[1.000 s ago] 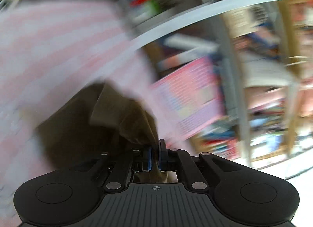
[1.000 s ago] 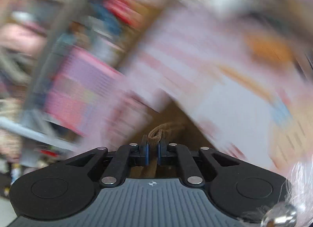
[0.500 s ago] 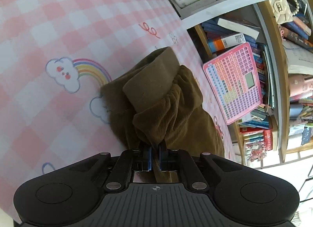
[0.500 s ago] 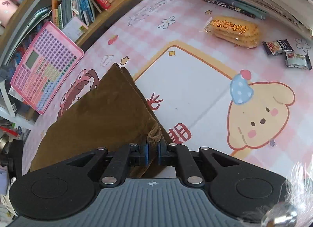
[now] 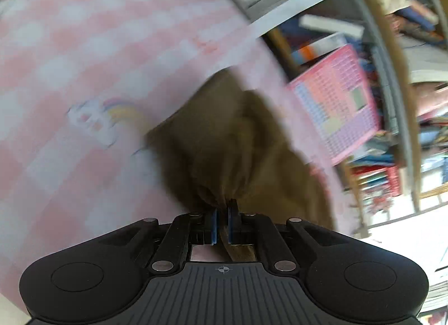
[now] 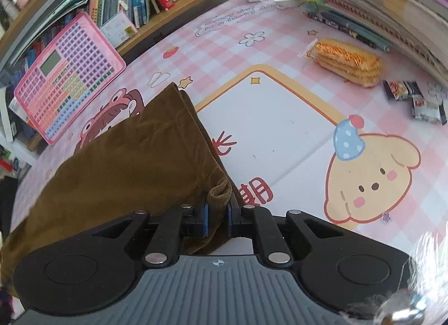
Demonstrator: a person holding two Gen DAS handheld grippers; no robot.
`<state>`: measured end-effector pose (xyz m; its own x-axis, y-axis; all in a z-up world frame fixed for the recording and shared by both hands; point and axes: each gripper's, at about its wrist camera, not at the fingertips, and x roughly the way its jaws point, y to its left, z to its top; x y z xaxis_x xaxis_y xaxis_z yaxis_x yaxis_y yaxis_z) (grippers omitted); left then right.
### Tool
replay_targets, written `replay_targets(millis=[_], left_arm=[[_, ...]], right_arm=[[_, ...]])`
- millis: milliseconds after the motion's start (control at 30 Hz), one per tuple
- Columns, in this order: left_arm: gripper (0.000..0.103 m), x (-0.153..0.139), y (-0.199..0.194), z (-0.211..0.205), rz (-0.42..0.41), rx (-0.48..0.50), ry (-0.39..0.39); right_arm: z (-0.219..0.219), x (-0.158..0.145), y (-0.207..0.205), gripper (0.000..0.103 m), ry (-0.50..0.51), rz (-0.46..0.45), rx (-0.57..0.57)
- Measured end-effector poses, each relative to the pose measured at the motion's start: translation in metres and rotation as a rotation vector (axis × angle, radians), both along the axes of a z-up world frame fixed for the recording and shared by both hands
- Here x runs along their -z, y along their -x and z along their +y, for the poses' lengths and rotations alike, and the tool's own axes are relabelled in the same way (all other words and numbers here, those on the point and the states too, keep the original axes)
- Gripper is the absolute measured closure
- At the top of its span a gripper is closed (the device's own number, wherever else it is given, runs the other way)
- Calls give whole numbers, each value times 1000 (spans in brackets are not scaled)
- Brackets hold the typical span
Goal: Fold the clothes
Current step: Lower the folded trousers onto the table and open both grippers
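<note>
Brown corduroy garment (image 6: 134,162) lies on the pink counter (image 6: 280,129), its long axis running forward-left from the right hand-held gripper (image 6: 217,220), clamped on a bunched edge, while the left hand-held gripper (image 5: 221,224) pinches another part just ahead.

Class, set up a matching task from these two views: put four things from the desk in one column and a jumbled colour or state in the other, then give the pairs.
Things:
1. trousers
2. toy keyboard
3. cracker pack
4. right claw

Descriptions:
a. pink, leaning on the shelf
b. shut on cloth
c. brown, lying on the mat
d. orange, lying on the mat

Pairs: 1-c, 2-a, 3-d, 4-b
</note>
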<state>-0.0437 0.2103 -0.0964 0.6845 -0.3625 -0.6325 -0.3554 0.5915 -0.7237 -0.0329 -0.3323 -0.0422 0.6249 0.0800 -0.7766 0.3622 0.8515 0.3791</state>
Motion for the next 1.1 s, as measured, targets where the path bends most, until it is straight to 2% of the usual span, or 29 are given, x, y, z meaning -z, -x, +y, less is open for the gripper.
replay_targets(millis=[133,233,267,300,333,367,533,633,700,733,767,833,867,967,1033,1100], left_arm=[[92,1,1,0,-8,9,-14],[86,-2,4,1,0,0,-31],[76,-4,4,2,3,-7,-35],[68,-5,5,2,5,-15,-39],[49,-6,6,3,8,-22,-43],[39,-7,7,3,11,-30,-47],[39,-13,10,5,26,-68,-64],[43,-9,1,3,23,-85,-33],[59,-7,-6,1,23,-95,-12],[74,-4,-14,-1,32,-99,-4],[81,-3,-22,-3,36,-114,-7],[87,-5,-34,-5,25,-129,-8],[88,-8,-39,-7,15,-135,-11],[88,-29,-42,-14,-82,-110,-62],[88,-28,-46,-11,-75,-94,-82],[88,-19,-51,-8,-42,-83,-84]], right_arm=[[7,0,-2,93,56,-5,-22],[8,-2,-1,86,55,-9,-16],[9,-4,0,78,59,-14,-7],[10,-5,2,66,64,-18,3],[11,-7,4,59,70,-23,12],[13,-9,6,56,81,-20,20],[13,-7,12,56,78,18,36],[15,-3,7,60,61,43,22],[18,-1,0,73,69,48,2],[17,1,-6,78,54,39,-3],[16,4,-11,87,37,28,-6],[14,6,-23,91,12,10,-3],[14,5,-29,91,11,6,6],[18,-2,-44,92,23,-23,8],[23,-4,-49,92,51,-46,-24],[20,5,-55,92,34,-37,0]])
